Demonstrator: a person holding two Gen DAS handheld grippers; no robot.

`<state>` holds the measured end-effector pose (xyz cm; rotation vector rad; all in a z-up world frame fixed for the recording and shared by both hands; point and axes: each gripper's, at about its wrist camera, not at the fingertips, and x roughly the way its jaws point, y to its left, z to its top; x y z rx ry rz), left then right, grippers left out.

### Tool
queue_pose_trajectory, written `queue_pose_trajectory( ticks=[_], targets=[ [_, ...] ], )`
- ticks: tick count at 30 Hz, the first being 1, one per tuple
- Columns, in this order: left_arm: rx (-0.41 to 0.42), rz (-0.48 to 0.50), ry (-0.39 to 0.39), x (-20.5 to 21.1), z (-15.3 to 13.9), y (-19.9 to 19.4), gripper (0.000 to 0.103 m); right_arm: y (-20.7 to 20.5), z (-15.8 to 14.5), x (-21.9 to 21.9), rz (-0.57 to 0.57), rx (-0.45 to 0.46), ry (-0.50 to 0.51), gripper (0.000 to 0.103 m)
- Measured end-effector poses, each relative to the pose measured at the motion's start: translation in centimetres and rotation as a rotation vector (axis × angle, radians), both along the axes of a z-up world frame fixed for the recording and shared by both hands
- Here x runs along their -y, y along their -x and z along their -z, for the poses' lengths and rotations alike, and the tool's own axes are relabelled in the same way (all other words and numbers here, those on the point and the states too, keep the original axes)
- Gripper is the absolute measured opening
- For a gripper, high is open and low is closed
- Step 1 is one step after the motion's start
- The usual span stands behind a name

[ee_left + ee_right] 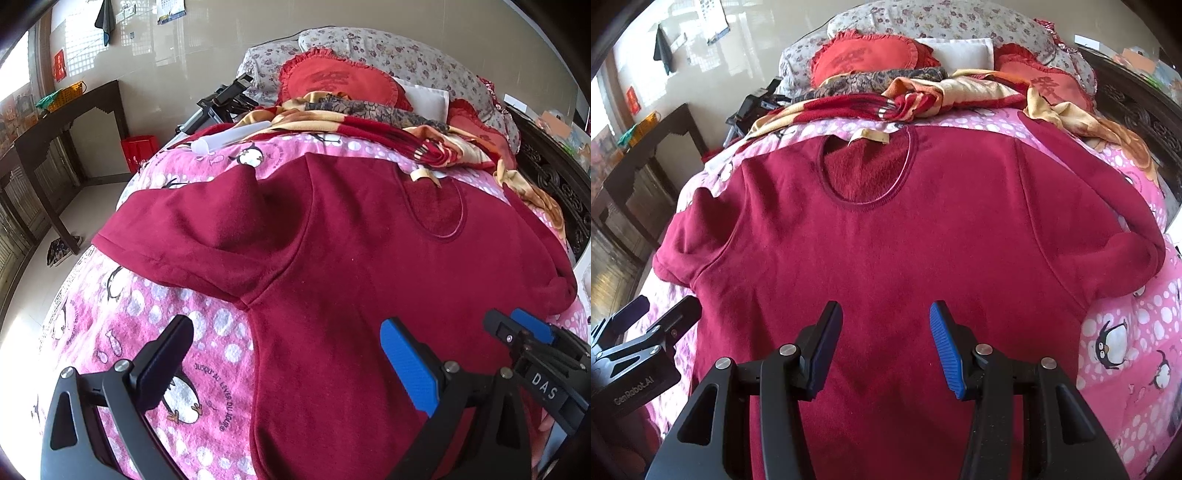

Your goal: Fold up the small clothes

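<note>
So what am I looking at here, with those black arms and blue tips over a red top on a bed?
Those are two hand-held claws, no robot; each carries a camera looking along its fingers. One picture comes from the left claw, the other from the right claw. A dark red sweater lies spread flat, collar away from the cameras, on a pink penguin bedspread. Blankets and red cushions sit beyond. Both claws hover open above the sweater; nothing is held.
</note>
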<state>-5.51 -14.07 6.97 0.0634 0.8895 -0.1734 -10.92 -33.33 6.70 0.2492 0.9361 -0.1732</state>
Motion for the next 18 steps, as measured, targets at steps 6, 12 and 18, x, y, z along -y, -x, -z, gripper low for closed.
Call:
queue_pose_trajectory(
  ticks=[6,12,18],
  targets=[
    [-0.034,-0.023,0.034,-1.5,0.2,-0.9,0.103,-0.4,0.2,-0.4,-0.015,-0.024,-0.002,0.029],
    [-0.041,-0.079,0.061,-4.7,0.1,-2.6,0.103,-0.7,0.6,-1.0,-0.037,-0.052,-0.002,0.029],
    [-0.089,-0.203,0.150,-10.9,1.0,-6.1,0.103,-1.3,0.6,-2.1,-0.073,-0.053,0.020,0.029]
  ],
)
